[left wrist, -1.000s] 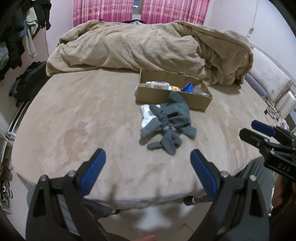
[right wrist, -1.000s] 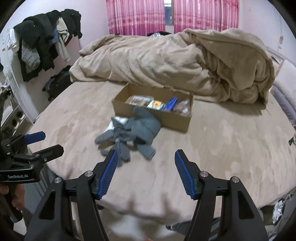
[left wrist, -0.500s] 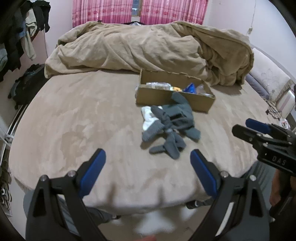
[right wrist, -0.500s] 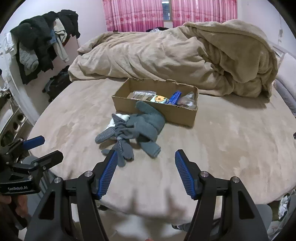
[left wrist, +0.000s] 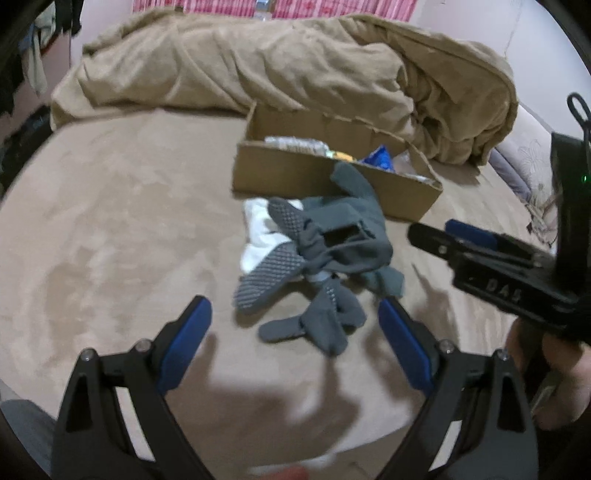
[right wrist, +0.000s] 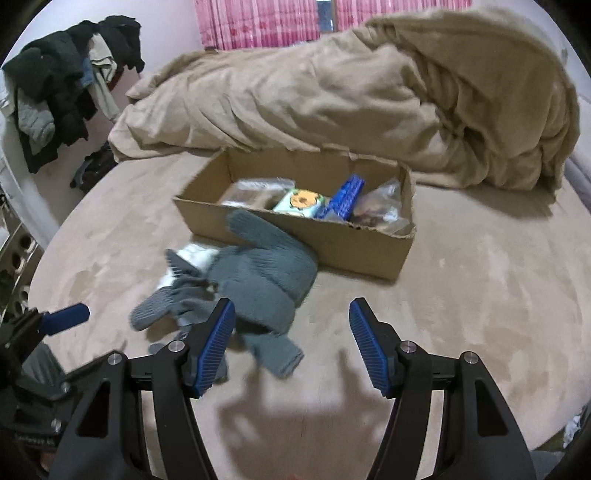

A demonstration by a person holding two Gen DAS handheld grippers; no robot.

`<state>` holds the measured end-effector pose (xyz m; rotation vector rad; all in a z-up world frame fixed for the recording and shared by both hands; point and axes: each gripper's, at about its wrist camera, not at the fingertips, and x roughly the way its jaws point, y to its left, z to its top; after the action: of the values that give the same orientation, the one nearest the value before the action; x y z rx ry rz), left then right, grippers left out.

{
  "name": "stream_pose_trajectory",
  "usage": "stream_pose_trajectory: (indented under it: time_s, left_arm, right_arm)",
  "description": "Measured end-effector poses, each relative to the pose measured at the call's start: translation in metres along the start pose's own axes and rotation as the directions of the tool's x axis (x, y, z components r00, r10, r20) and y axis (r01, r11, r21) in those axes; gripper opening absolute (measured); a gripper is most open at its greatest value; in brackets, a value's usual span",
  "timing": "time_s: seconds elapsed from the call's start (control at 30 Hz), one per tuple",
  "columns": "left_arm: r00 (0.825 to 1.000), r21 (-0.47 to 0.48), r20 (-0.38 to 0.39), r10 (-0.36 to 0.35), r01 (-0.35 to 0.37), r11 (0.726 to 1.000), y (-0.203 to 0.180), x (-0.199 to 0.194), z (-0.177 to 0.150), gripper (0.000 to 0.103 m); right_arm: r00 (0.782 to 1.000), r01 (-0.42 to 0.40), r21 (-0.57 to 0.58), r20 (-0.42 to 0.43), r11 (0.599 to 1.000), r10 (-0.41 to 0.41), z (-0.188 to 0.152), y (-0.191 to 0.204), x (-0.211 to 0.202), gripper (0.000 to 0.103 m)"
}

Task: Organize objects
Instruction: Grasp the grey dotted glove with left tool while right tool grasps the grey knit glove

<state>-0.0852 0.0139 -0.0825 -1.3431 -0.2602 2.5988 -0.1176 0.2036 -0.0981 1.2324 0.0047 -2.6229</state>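
Observation:
A pile of grey gloves and socks [left wrist: 325, 251] with a white sock [left wrist: 258, 229] lies on the bed in front of an open cardboard box [left wrist: 295, 173]; it also shows in the right wrist view [right wrist: 258, 280], with the box [right wrist: 332, 240] behind it. The box holds packets and a blue item [right wrist: 345, 199]. My left gripper [left wrist: 295, 332] is open and empty, just short of the pile. My right gripper [right wrist: 291, 339] is open and empty, its left finger over the pile's near edge. Each gripper shows in the other's view, the right one [left wrist: 465, 236] and the left one [right wrist: 62, 317].
A rumpled tan duvet [right wrist: 351, 96] is heaped behind the box. Dark clothes [right wrist: 62, 92] hang at the left wall. A pillow [left wrist: 528, 158] lies at the bed's right side. Pink curtains [right wrist: 258, 22] hang at the back.
Both grippers have moved forward over the bed toward the glove pile and box, which now look larger and closer. Both stay open.

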Motion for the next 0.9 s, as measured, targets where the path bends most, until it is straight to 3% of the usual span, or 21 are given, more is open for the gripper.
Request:
stream_pose_trajectory:
  time_s: [0.07,0.23,0.4,0.57,0.63,0.7,0.9]
  left_arm:
    - [0.999,-0.048,-0.028,-0.037,0.036,0.998,-0.001,0.019,0.003,0.088]
    - [0.996,-0.055,-0.087,0.005,-0.01,0.998,-0.005,0.062,0.003,0.074]
    - [0.997,-0.019,-0.056,0.049,-0.05,0.999,-0.01,0.069,-0.002,0.072]
    - [0.998,-0.031,-0.014,0.062,-0.062,0.998,-0.005,0.062,-0.006,0.052]
    - [0.999,-0.026,-0.01,0.042,-0.042,0.999,-0.006,0.06,-0.008,0.035]
    - [0.999,-0.007,0.0,0.033,-0.033,0.999,-0.006,0.053,-0.01,0.026]
    - [0.999,-0.01,0.023,0.028,-0.028,1.0,-0.004,0.032,-0.011,0.023]
  right_arm:
    - [1.0,-0.013,-0.004,-0.003,1.0,0.013,0.0,-0.003,0.013,0.067]
    - [0.997,-0.064,0.034,-0.035,0.997,0.065,0.004,-0.015,0.042,0.067]
    - [0.989,-0.133,0.038,-0.057,0.99,0.136,0.013,-0.016,0.06,0.067]
    - [0.974,-0.196,0.064,-0.107,0.979,0.202,0.02,-0.008,0.08,0.067]
    - [0.966,-0.222,0.082,-0.119,0.972,0.231,0.018,-0.005,0.083,0.06]
    - [0.961,-0.236,0.096,-0.124,0.967,0.246,0.016,-0.003,0.081,0.05]
    - [0.968,-0.221,0.078,-0.103,0.972,0.229,0.013,-0.006,0.057,0.039]
